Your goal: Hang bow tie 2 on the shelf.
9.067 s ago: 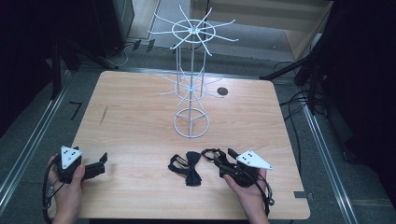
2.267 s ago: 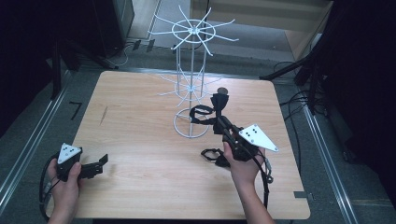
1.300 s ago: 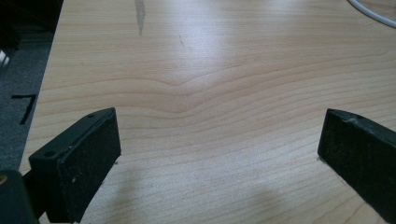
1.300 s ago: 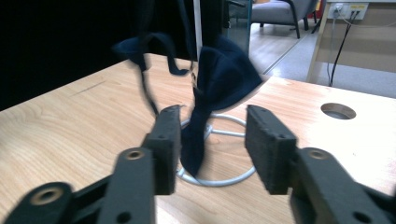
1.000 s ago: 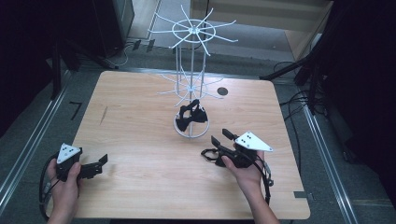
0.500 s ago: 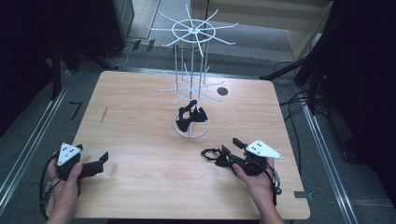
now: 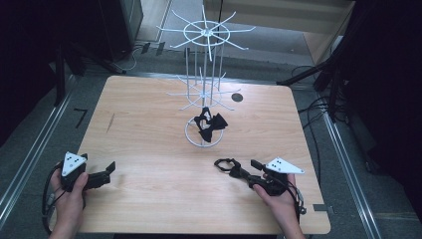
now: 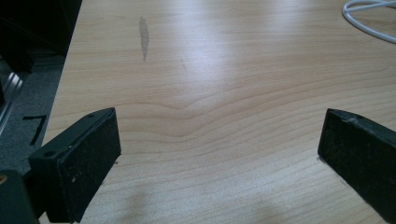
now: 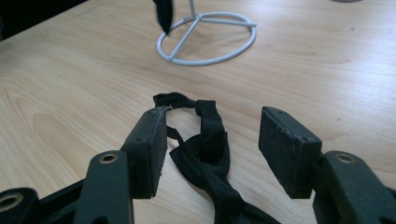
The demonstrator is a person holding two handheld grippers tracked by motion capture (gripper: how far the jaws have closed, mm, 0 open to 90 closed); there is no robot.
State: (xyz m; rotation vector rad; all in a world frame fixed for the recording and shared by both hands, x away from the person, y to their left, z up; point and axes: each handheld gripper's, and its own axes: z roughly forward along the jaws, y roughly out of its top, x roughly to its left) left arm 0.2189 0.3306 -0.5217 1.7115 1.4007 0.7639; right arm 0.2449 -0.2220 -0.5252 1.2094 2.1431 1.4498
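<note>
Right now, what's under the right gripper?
A black bow tie lies flat on the wooden table between the right gripper's open jaws, pads not pressing it. Its near end runs out of frame below.

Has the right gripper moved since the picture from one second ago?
Yes. The right gripper has drawn back from the white wire rack toward the table's near edge, over a black bow tie lying there; its jaws have just been opening.

No legible text, labels, brands or nos. anywhere, table bare wood w/ only a dark smudge, grey plates on top of each hand-held gripper show small dots only, no markings readable
</note>
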